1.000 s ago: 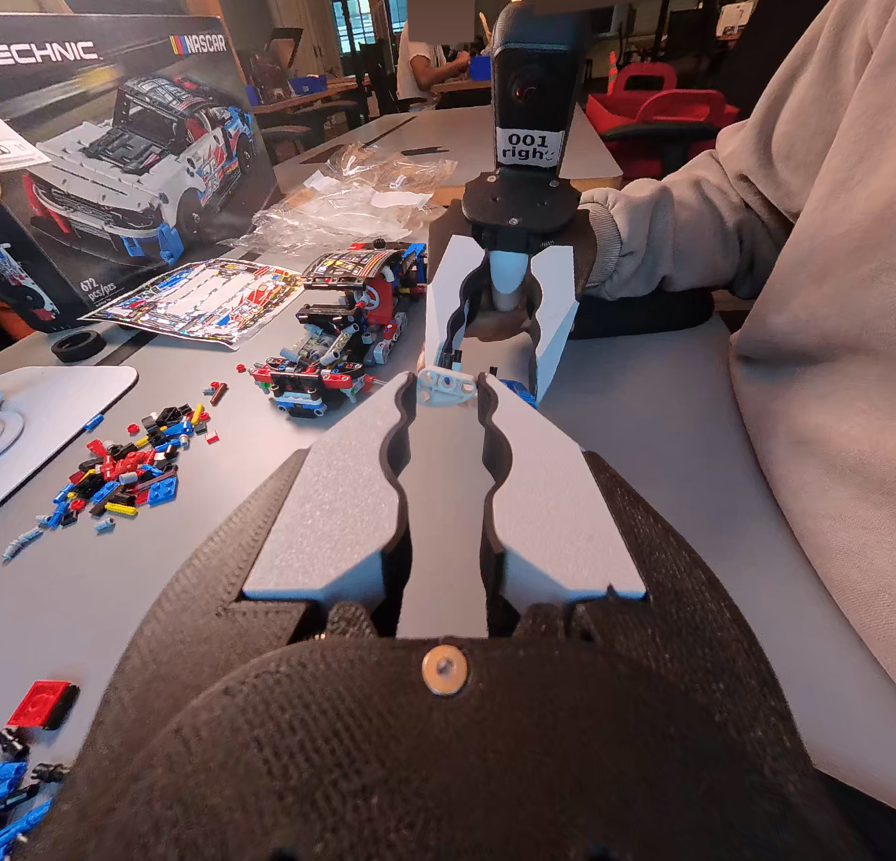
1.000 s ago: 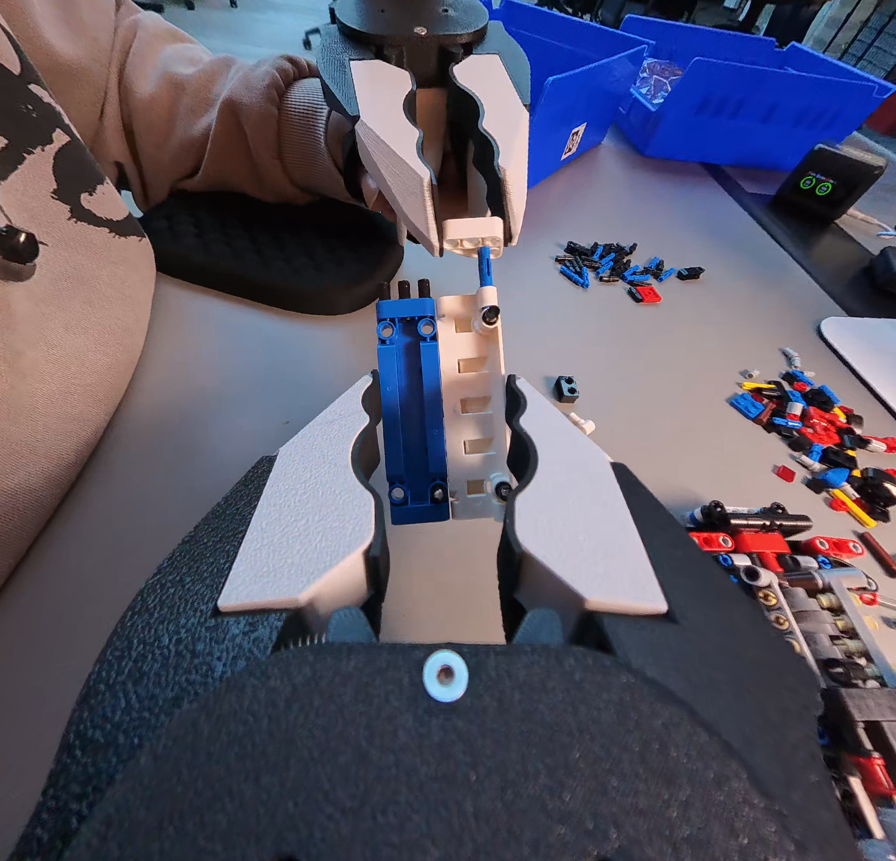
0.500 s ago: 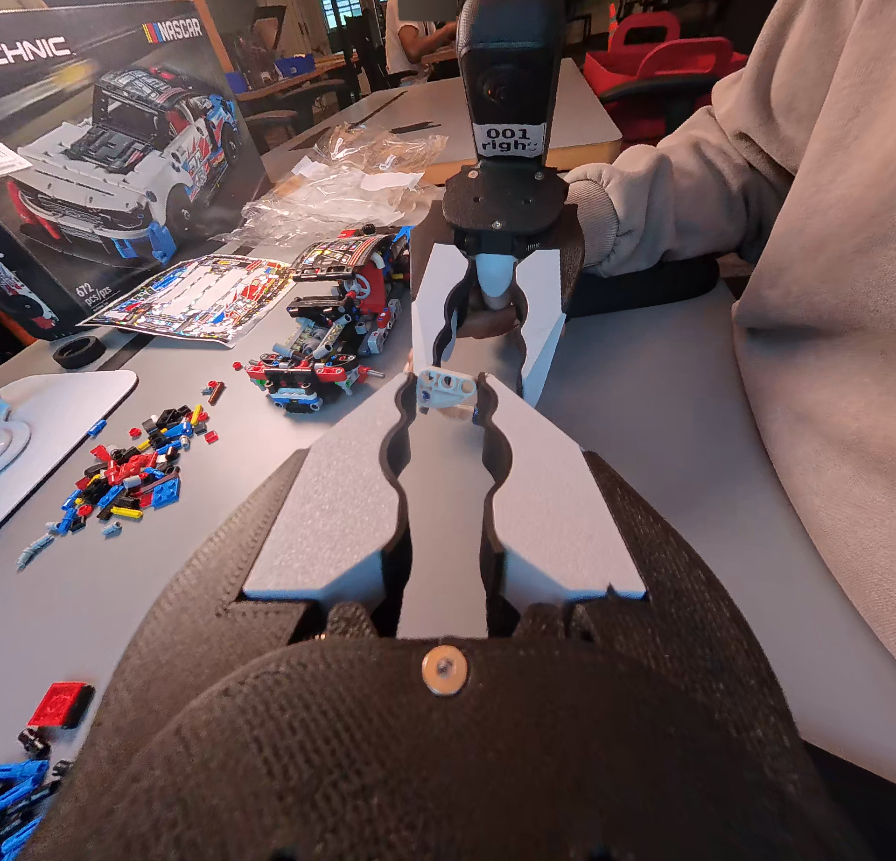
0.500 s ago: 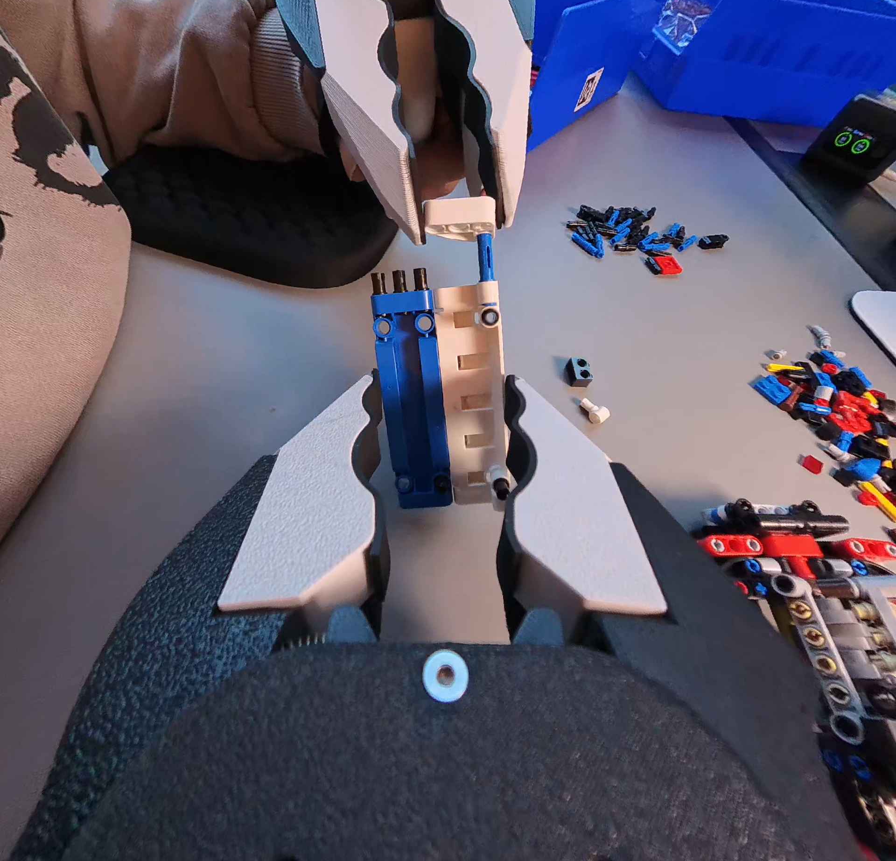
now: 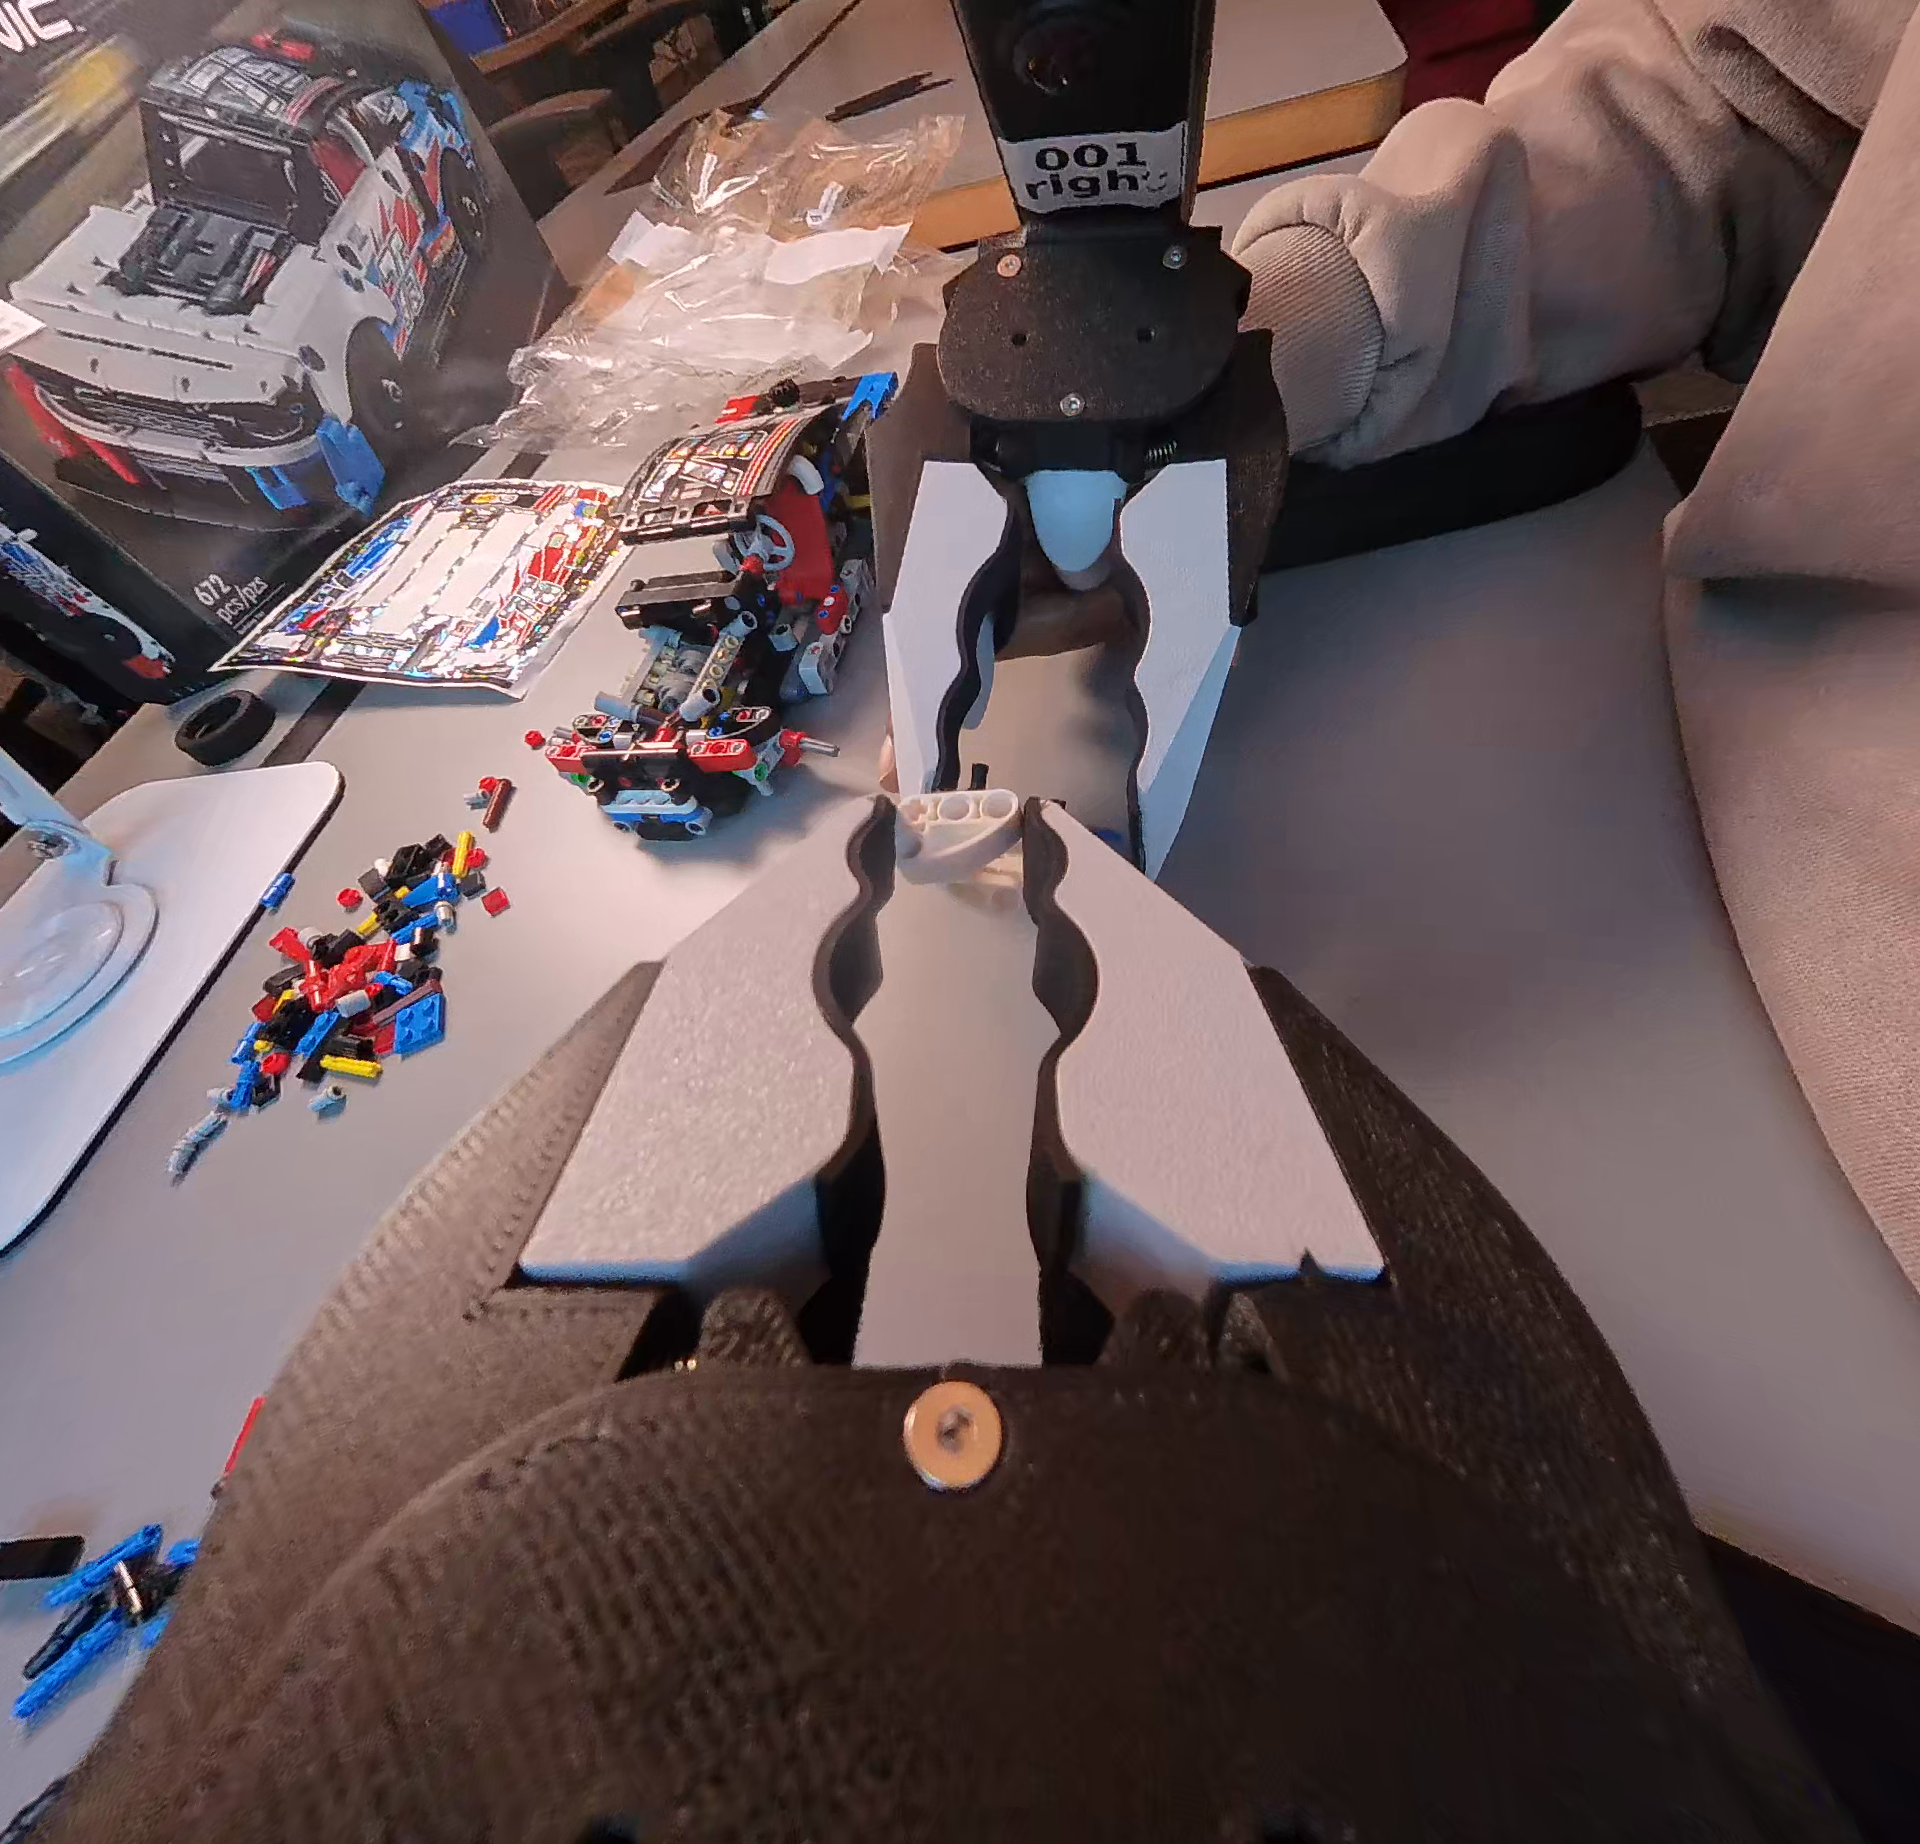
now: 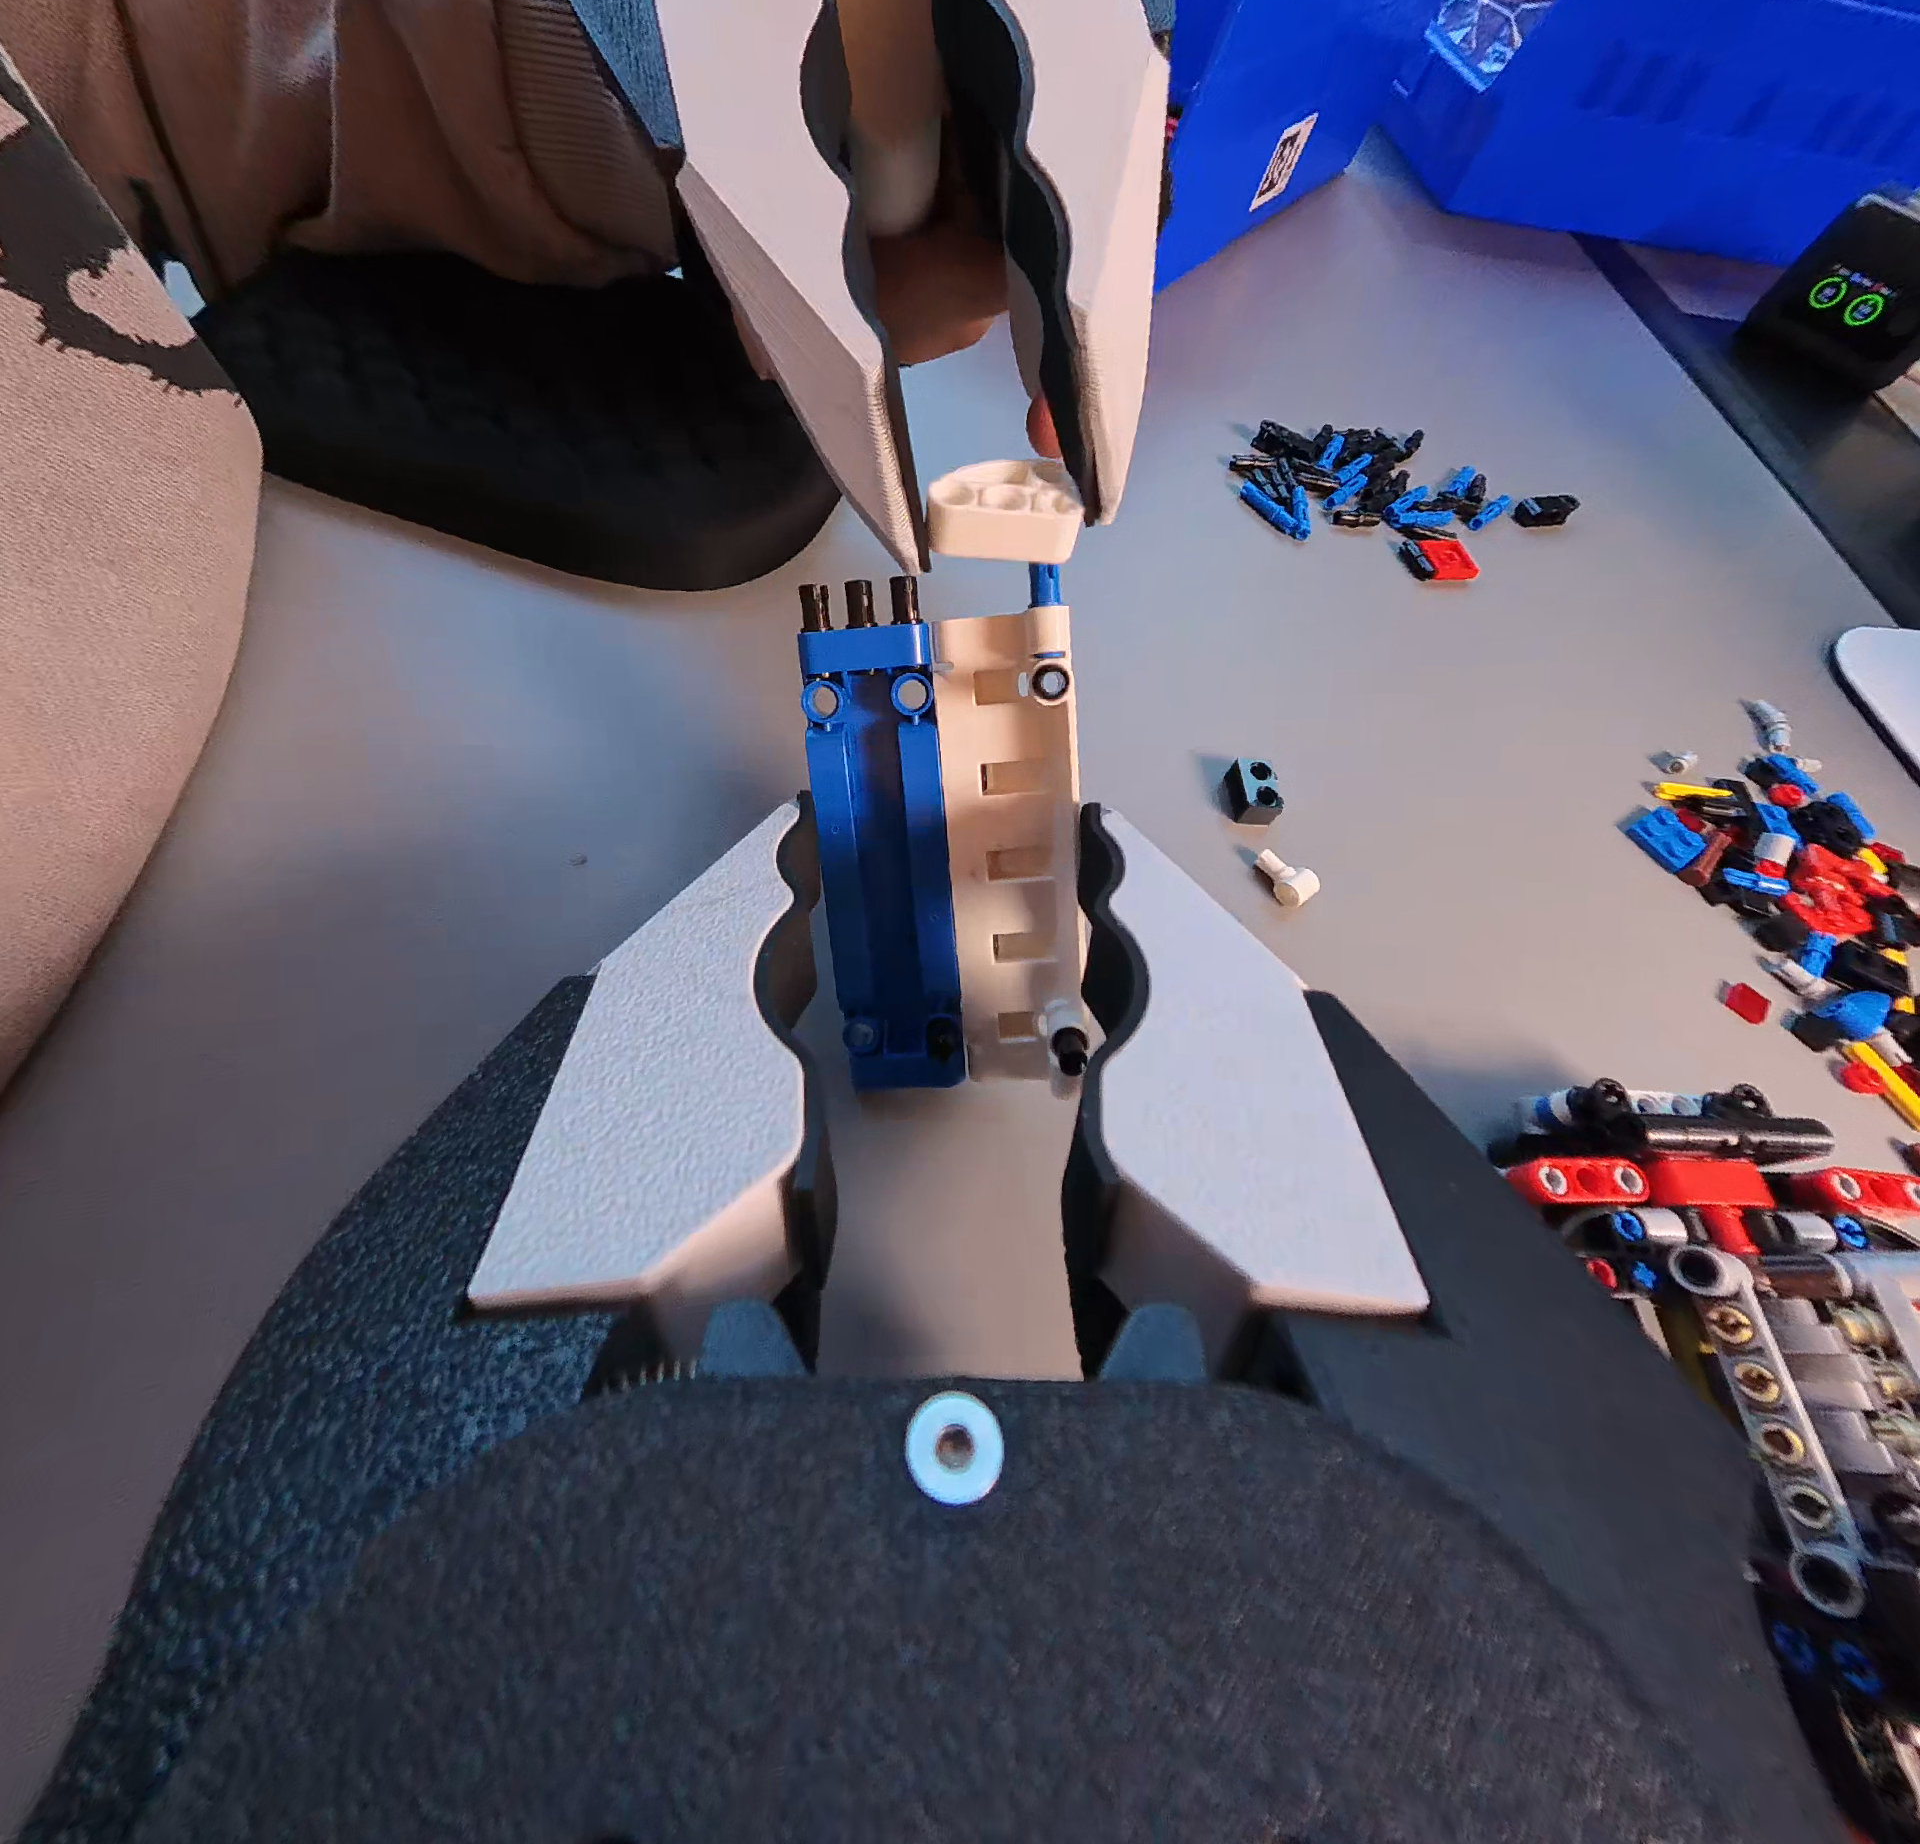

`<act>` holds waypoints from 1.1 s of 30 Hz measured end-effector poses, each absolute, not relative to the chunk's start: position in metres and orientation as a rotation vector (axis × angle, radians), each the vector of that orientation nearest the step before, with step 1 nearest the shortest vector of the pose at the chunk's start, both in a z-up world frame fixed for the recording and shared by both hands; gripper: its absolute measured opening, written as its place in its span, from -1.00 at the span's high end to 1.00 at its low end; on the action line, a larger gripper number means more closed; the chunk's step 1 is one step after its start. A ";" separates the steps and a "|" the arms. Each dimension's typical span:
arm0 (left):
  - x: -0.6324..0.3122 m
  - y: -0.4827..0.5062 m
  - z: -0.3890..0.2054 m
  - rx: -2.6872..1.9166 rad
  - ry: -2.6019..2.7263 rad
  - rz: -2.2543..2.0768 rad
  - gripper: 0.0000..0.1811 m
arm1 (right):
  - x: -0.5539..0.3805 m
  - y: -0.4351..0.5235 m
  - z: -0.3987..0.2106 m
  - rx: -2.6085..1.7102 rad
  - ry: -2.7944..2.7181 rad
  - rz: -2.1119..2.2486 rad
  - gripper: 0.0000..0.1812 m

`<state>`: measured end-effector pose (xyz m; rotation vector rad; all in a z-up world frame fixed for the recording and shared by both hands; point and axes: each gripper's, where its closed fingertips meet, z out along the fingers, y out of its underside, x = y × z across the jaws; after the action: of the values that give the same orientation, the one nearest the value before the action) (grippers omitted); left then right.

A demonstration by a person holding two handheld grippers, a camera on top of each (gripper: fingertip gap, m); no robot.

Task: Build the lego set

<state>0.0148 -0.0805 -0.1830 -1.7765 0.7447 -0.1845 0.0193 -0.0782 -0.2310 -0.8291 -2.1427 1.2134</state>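
Left wrist view: white piece (image 5: pixel 958 826) hides the right claw's (image 5: pixel 1029 797) load.

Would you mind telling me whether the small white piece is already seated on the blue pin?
Not yet. The white piece, gripped by the left tool, hangs just above the blue pin with a visible gap.

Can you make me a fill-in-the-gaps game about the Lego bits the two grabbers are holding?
1. The left gripper holds a small ____ piece.
2. The right gripper holds a panel that is white and ____.
3. The number of black pins on top of the panel's blue half is ____.

Missing words: white; blue; three
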 end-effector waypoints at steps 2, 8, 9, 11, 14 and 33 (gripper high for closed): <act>0.014 -0.082 -0.182 -1.761 0.732 -0.209 0.75 | 0.019 -0.079 -0.230 -0.823 -2.134 1.236 0.46; 0.009 -0.089 -0.156 -1.597 0.621 -0.320 0.75 | 0.020 -0.086 -0.203 -0.779 -2.003 1.438 0.47; 0.010 -0.090 -0.149 -1.562 0.607 -0.334 0.75 | 0.021 -0.087 -0.196 -0.766 -1.971 1.473 0.47; 0.014 -0.092 -0.137 -1.500 0.597 -0.351 0.75 | 0.022 -0.090 -0.187 -0.751 -1.935 1.523 0.47; 0.018 -0.094 -0.119 -1.413 0.580 -0.382 0.75 | 0.023 -0.094 -0.172 -0.712 -1.861 1.590 0.47; 0.044 -0.096 -0.112 -1.398 0.774 -0.186 0.75 | 0.031 -0.103 -0.168 -0.617 -1.828 1.587 0.48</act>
<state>0.0438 -0.0963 -0.1117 -1.3981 0.7739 -0.1857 0.0306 -0.1031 -0.1677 -0.6175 -1.8282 1.5868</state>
